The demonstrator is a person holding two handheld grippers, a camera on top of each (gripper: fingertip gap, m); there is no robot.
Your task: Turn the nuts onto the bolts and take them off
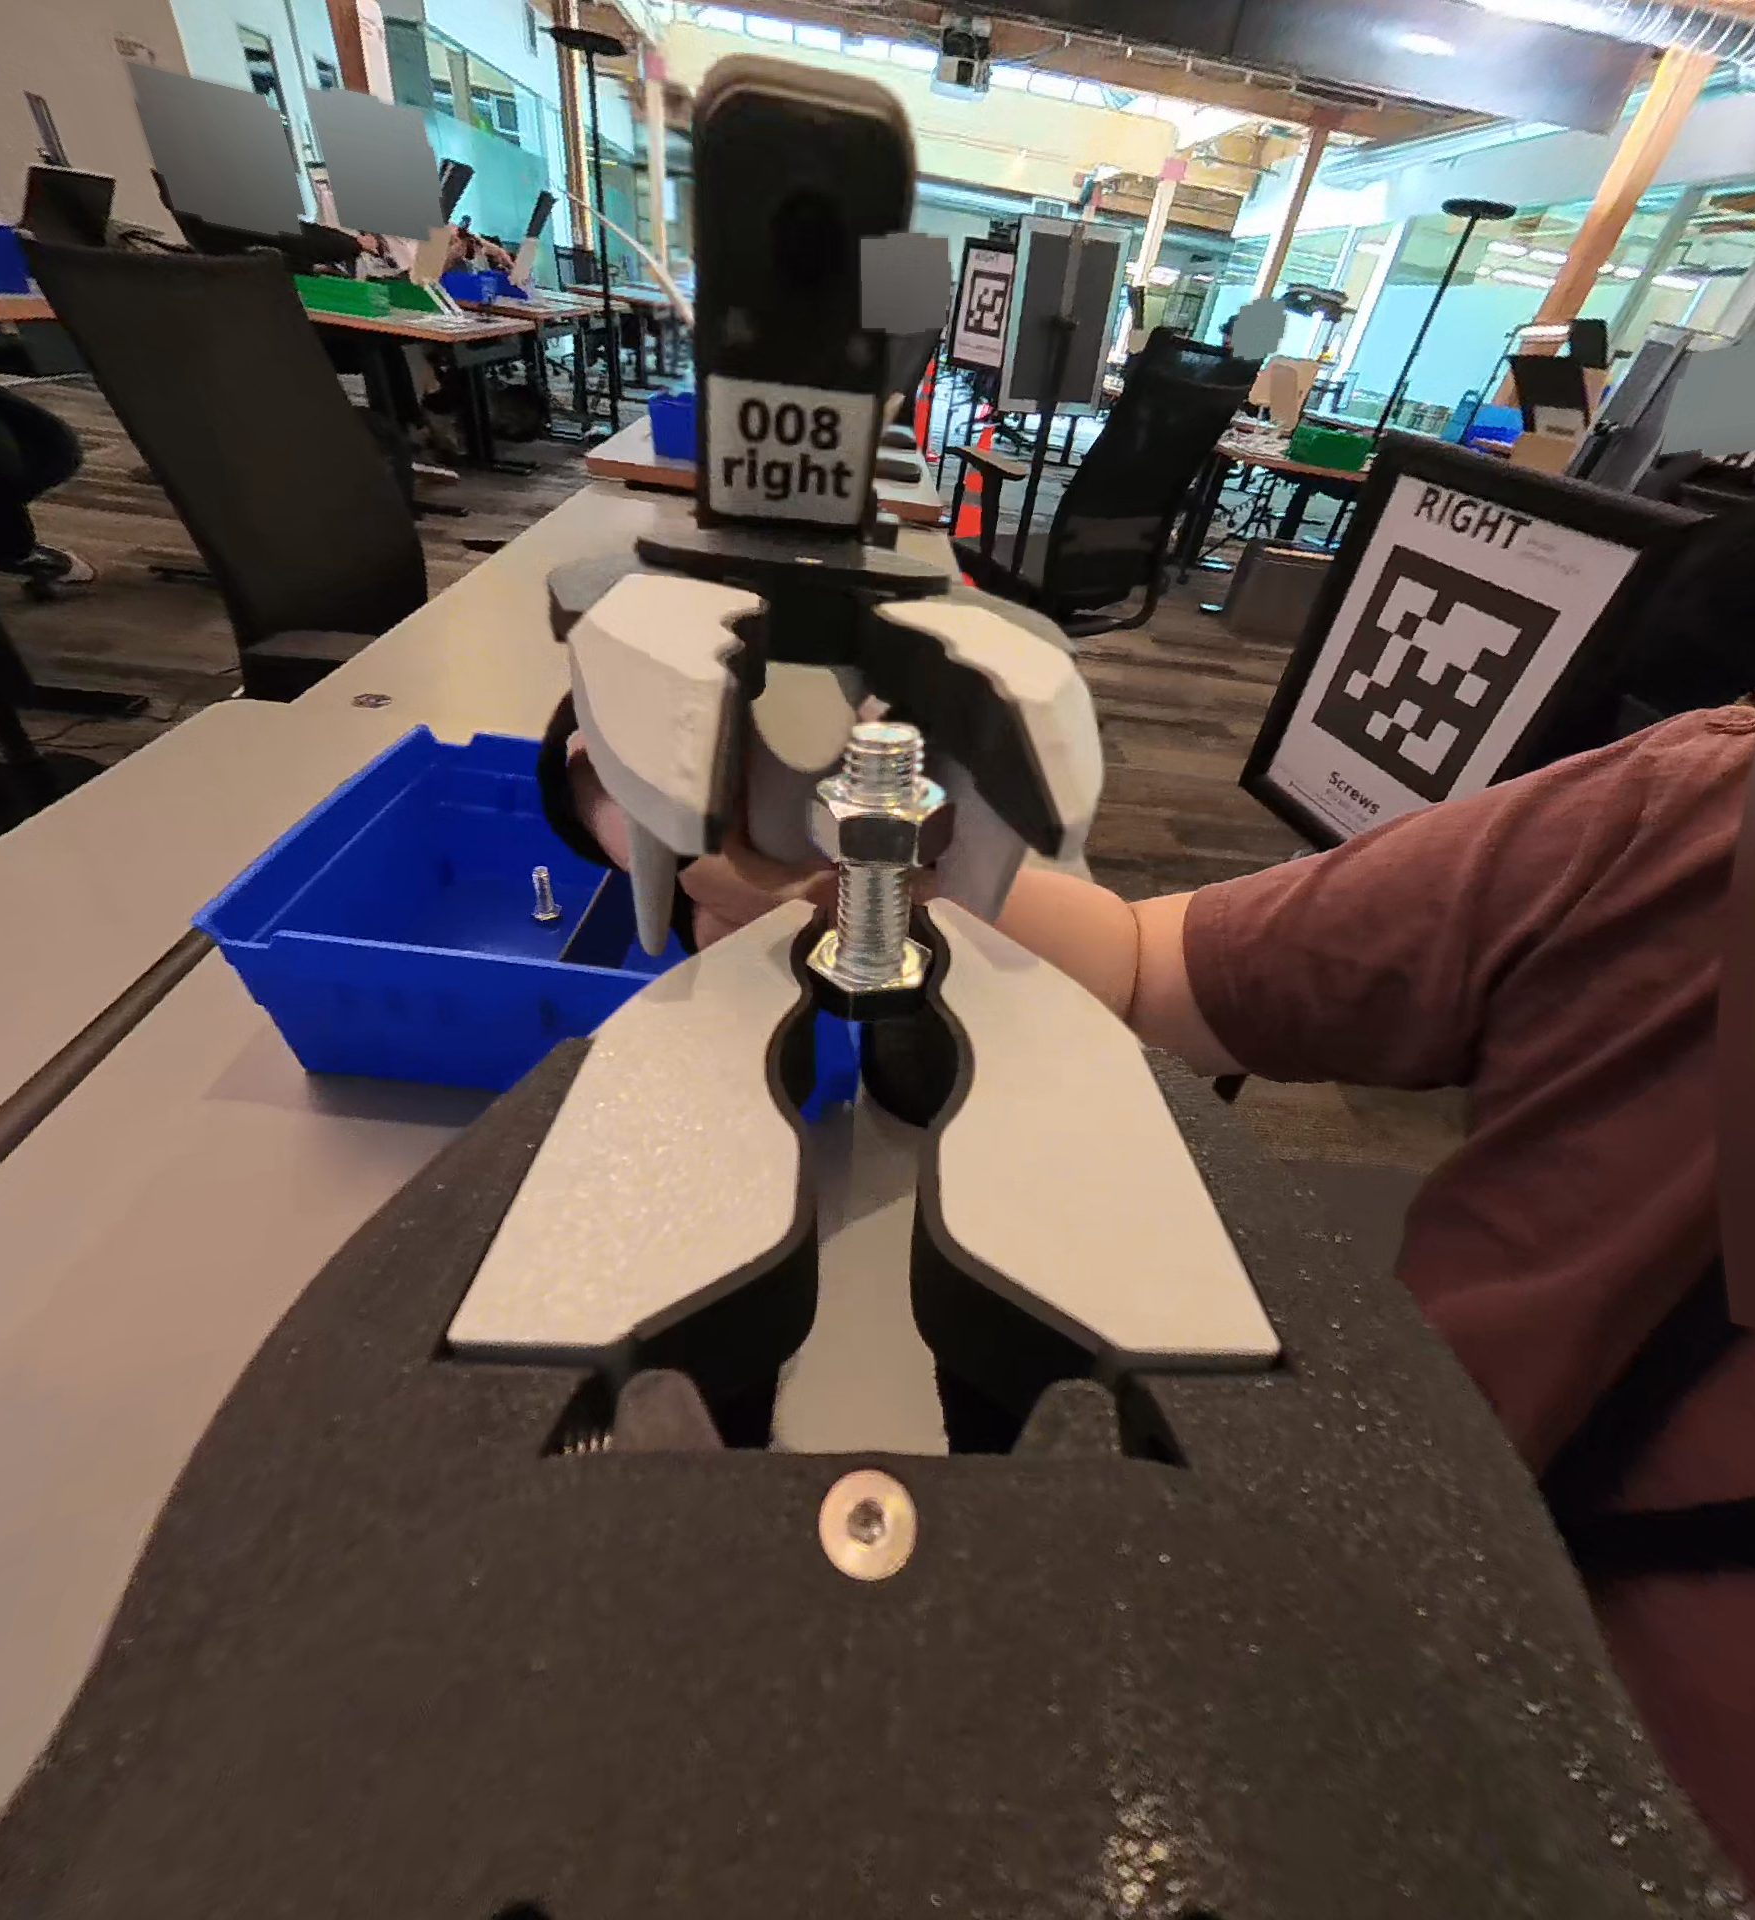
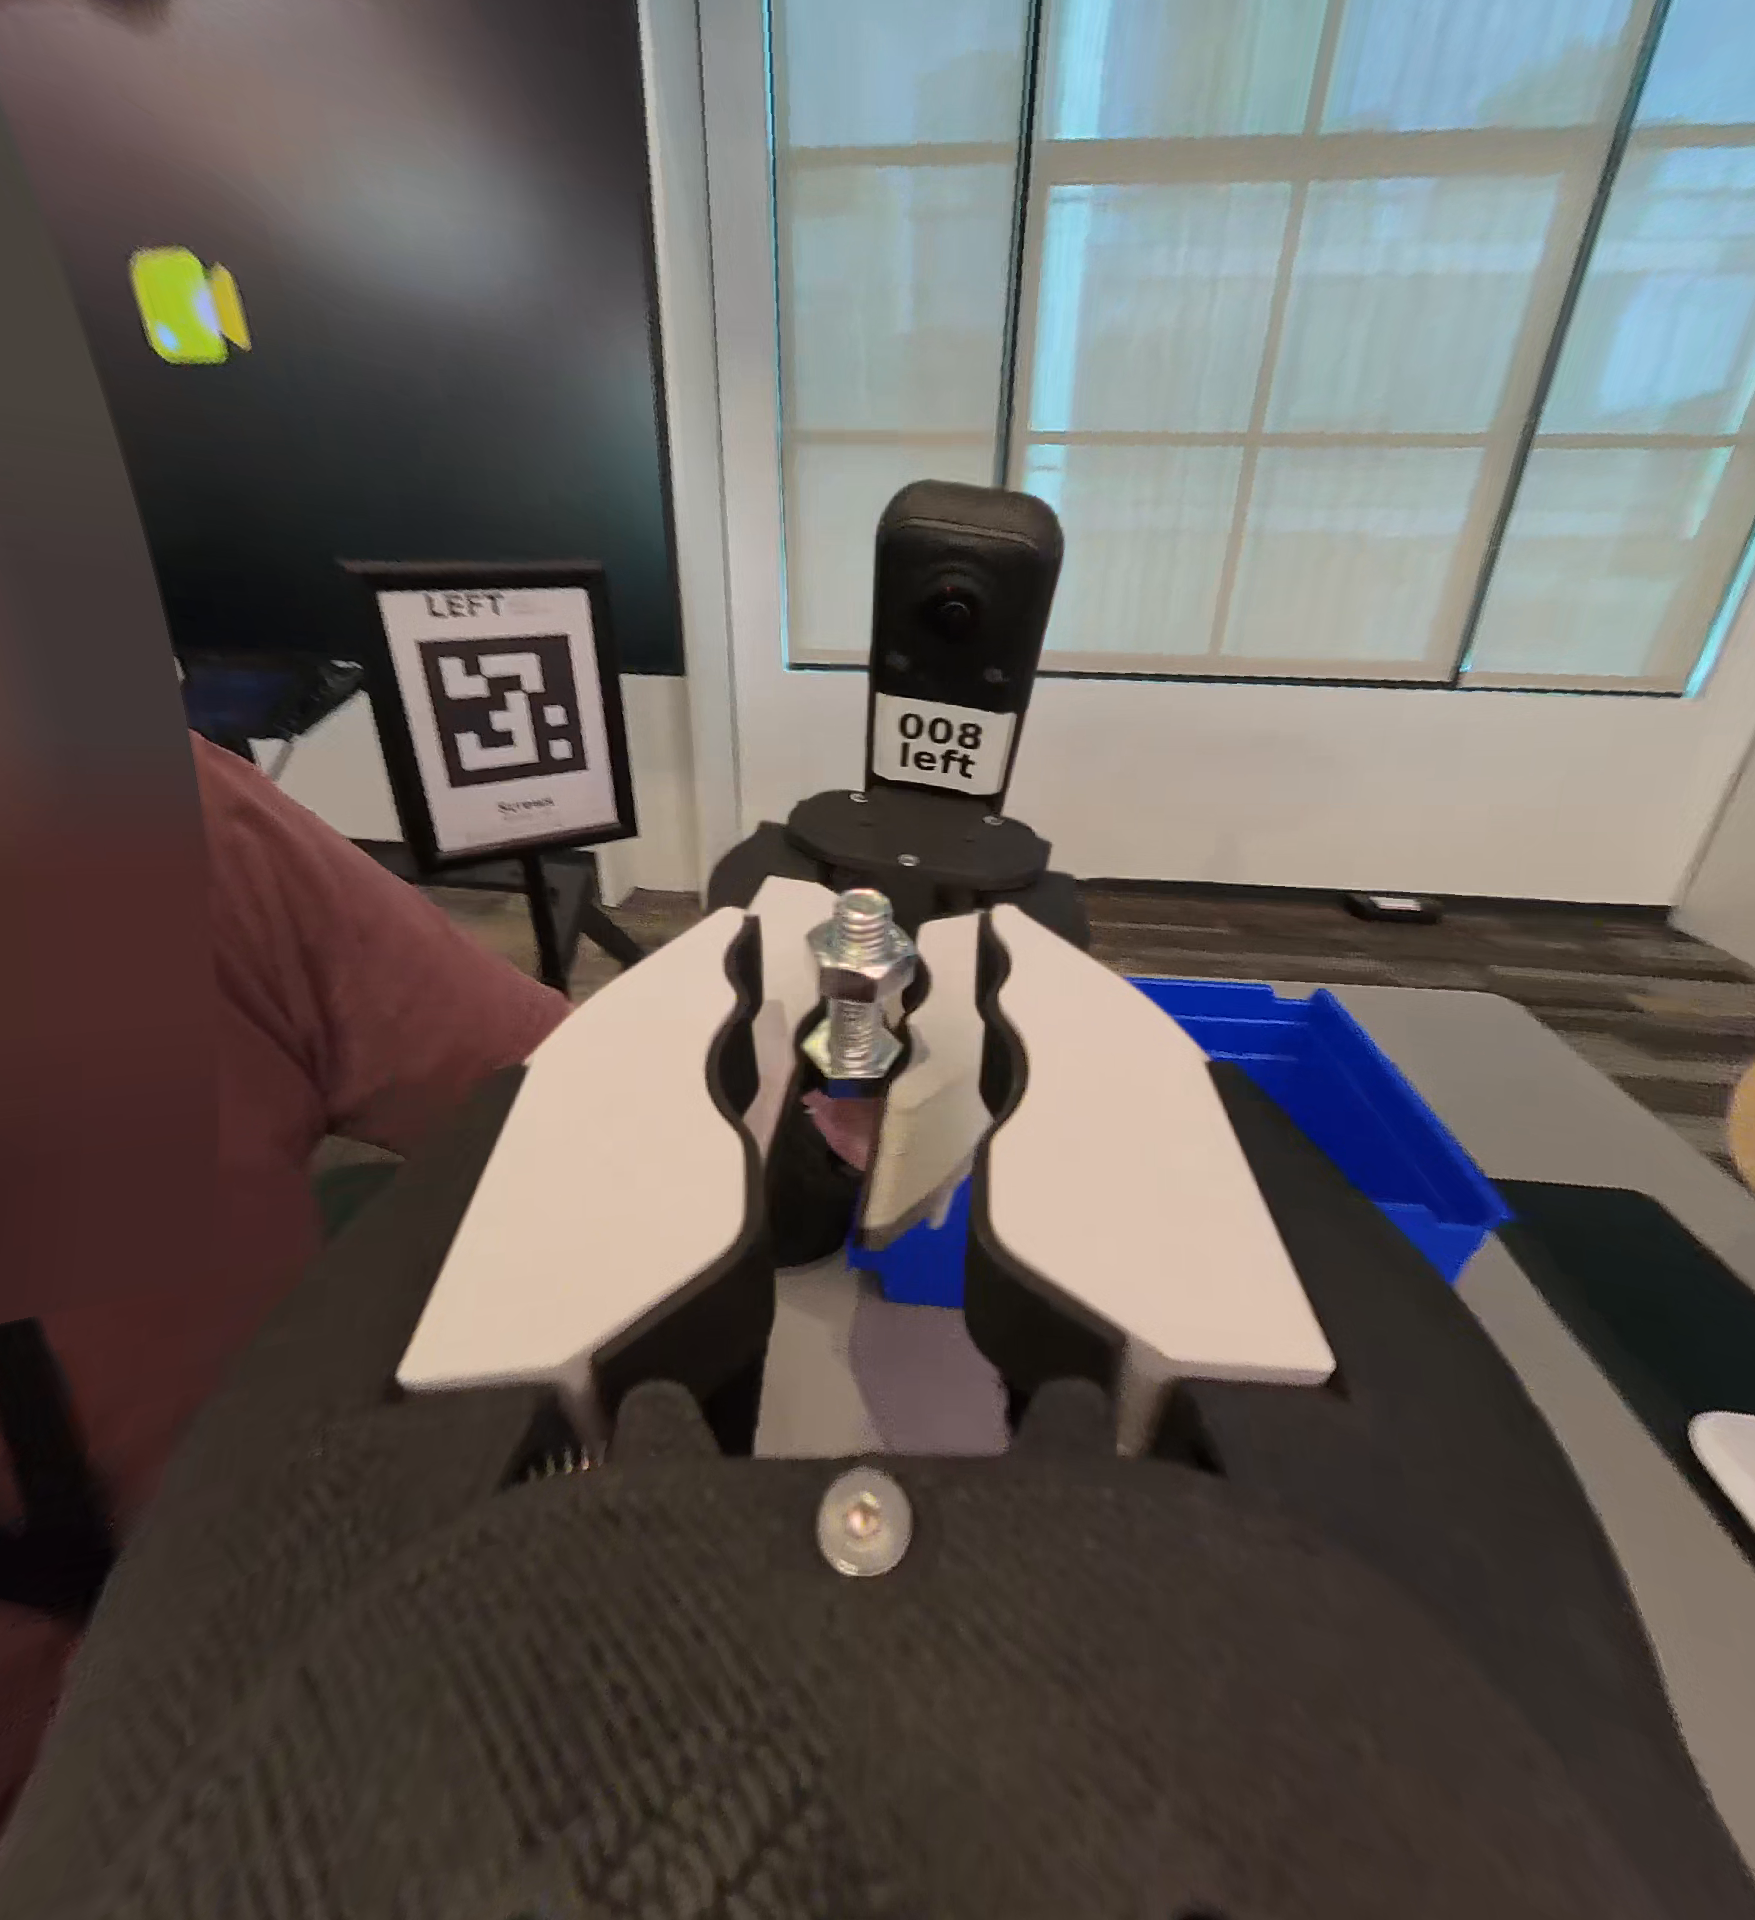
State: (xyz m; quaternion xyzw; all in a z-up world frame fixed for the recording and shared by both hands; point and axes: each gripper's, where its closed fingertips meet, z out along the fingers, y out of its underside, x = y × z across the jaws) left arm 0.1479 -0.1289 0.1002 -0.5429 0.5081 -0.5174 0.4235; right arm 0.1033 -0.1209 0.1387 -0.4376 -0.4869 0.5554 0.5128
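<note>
Upright bolt [image 1: 868,925] clamped by its head in the left gripper [image 1: 865,971]; right gripper [image 2: 857,982] jaws close on the nut [image 1: 881,826], threaded partway; spare bolt [image 1: 544,894] waits in blue bin [image 1: 353,977] on worktop [image 1: 73,1299].

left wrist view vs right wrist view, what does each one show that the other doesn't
Only the left wrist view shows a spare bolt lying inside the blue bin, plus office chairs and desks beyond. Only the right wrist view shows the big window and a dark screen behind. Both show the held bolt upright with its head clamped in the left gripper, the nut partway down its thread between the right gripper's fingers, and the bin.
</note>
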